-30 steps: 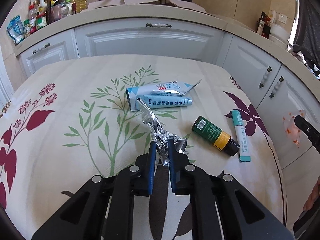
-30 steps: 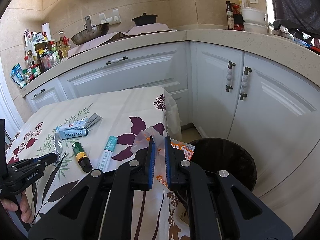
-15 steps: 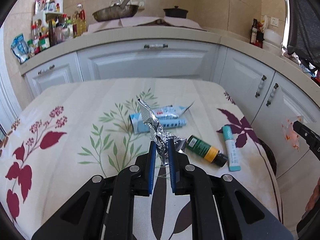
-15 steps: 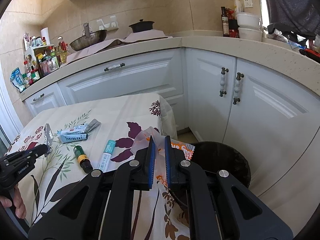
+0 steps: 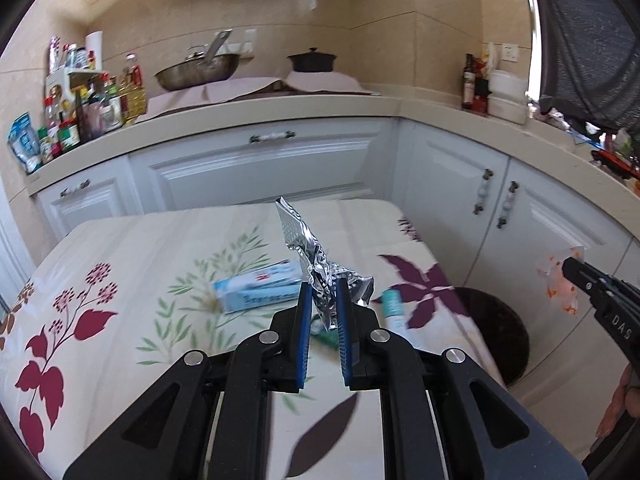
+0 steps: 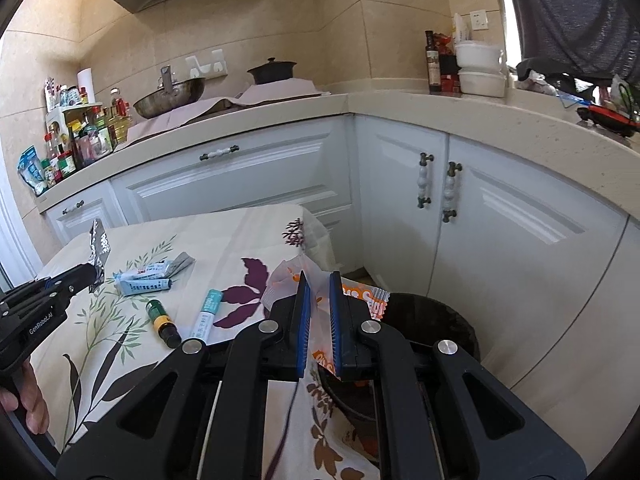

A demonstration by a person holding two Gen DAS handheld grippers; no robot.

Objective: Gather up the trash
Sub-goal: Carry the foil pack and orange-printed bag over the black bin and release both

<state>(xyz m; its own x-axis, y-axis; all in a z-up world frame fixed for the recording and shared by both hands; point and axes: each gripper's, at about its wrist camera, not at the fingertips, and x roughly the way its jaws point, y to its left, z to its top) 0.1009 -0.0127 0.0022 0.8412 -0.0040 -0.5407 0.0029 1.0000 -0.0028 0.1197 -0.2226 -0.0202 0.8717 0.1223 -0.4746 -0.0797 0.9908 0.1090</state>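
Foil wrapper, clamped in the left claw, has risen clear of the worktop since a second ago, while the right claw keeps pinching an orange-printed plastic wrapper near the black bin, so both pieces look ready for dropping.

A table covered by a cream cloth printed with green sprigs and maroon leaves (it drapes over the right edge) carries four things. Far left lie two light-blue tubes, touching. Nearer, a small green bottle with a black cap lies just left of a teal-capped white tube.
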